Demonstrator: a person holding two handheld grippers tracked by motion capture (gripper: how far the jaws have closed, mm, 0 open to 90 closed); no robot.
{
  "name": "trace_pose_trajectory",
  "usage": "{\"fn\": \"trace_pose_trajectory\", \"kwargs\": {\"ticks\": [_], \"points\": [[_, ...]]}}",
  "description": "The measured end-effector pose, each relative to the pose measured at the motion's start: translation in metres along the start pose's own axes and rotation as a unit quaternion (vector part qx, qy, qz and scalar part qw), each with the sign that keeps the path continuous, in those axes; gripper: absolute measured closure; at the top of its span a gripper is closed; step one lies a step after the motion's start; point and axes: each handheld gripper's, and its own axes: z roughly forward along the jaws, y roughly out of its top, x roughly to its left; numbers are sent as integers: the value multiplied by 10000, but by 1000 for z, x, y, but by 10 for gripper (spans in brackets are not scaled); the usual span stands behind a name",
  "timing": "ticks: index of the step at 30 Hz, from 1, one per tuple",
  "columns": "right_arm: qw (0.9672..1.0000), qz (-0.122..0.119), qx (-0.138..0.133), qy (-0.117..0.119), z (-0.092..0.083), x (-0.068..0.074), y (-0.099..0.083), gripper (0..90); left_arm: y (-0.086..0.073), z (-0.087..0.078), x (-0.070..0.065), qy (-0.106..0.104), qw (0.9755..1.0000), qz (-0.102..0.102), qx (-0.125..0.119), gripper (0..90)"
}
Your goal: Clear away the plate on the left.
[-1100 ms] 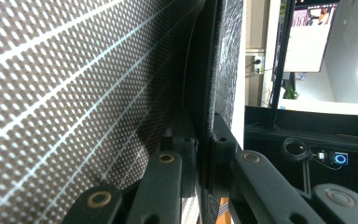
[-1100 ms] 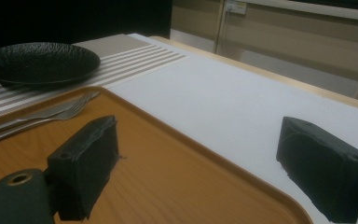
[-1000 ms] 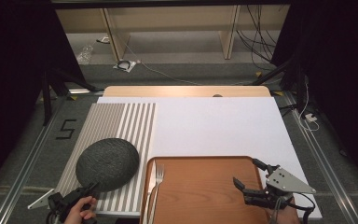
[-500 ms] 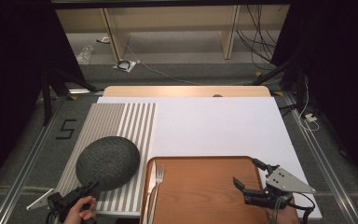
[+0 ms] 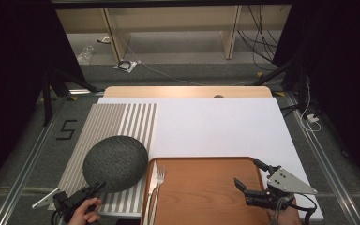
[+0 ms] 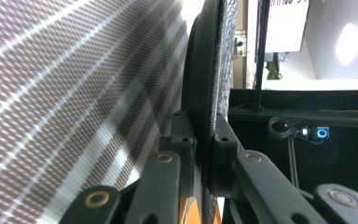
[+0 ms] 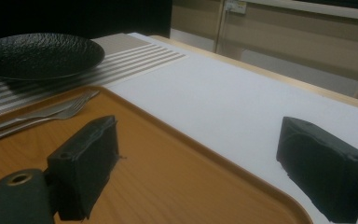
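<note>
Nearest you, your left gripper has its jaws drawn almost together on the near rim of the round, dark, rough-textured plate; the left gripper view shows the rim pinched edge-on between the two pads. The plate sits on the grey-and-white striped placemat at the near left of the table, just left of the wooden tray. Because you hold it only by one edge, the far side will probably sag when you lift, so keep the squeeze firm and raise it level and slowly rather than levering it up from the near lip.

Your right gripper waits over the near right part of the tray with its jaws spread wide and nothing between them, as the right gripper view makes plain. Leave it there, or bring it across to steady the plate's opposite edge if the plate starts to tip.

A little farther in, a silver metal fork and a second long piece of cutlery lie along the tray's left edge, just right of the plate. If the plate is to travel right onto the tray, carry it high enough to pass over the raised rim and those utensils, and set it down in the bare middle.

Beyond lies the plain white sheet, free space should you need to put the plate down and regrip.
</note>
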Motion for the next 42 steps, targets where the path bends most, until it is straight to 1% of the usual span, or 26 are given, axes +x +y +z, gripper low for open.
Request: {"fn": "trace_pose_trajectory", "kwargs": {"ticks": [1, 2, 4, 6, 9, 11, 13, 15, 21, 24, 27, 32, 36, 42], "points": [[10000, 15, -29, 5, 1, 0, 0, 137, -1, 1, 0, -27, 10000, 25, 26, 836], [10000, 11, -25, 2, 1, 0, 0, 137, -2, 1, -1, -21, 10000, 5, 59, 836], [10000, 25, -35, 3, 1, 0, 0, 137, -5, 2, -2, -51, 9999, 71, 99, 835], [10000, 21, -33, 2, 1, 0, 0, 137, -8, 3, -3, -78, 9998, 85, 181, 835], [10000, 15, -15, 1, 1, 0, 0, 137, -12, 6, -6, -108, 9996, 51, 244, 834], [10000, 21, -34, 1, 1, 0, 0, 137, -15, 8, -7, -126, 9994, 103, 305, 833], [10000, 10, -18, 8, 0, 0, 0, 137, -17, 9, -9, -138, 9992, 92, 357, 832], [10000, 14, -6, 7, 0, 0, 0, 137, -18, 11, -10, -153, 9988, 123, 441, 831], [10000, 13, -17, 3, 0, 0, 0, 137, -21, 14, -14, -180, 9978, 268, 574, 829], [10000, 10, -18, 7, 0, 0, 0, 137, -23, 15, -17, -161, 9972, 387, 614, 827], [10000, 21, -31, 6, 1, 0, 0, 137, -25, 17, -18, -170, 9967, 401, 681, 825], [10000, 8, -28, 2, 1, 0, 0, 137, -30, 20, -22, -213, 9950, 496, 835, 825], [10000, -1, 4, -1, 0, 0, 0, 137, -35, 24, -25, -261, 9937, 526, 959, 825], [10000, 0, -7, -6, -1, 0, 0, 137, -43, 31, -28, -308, 9904, 620, 1200, 823]]}}
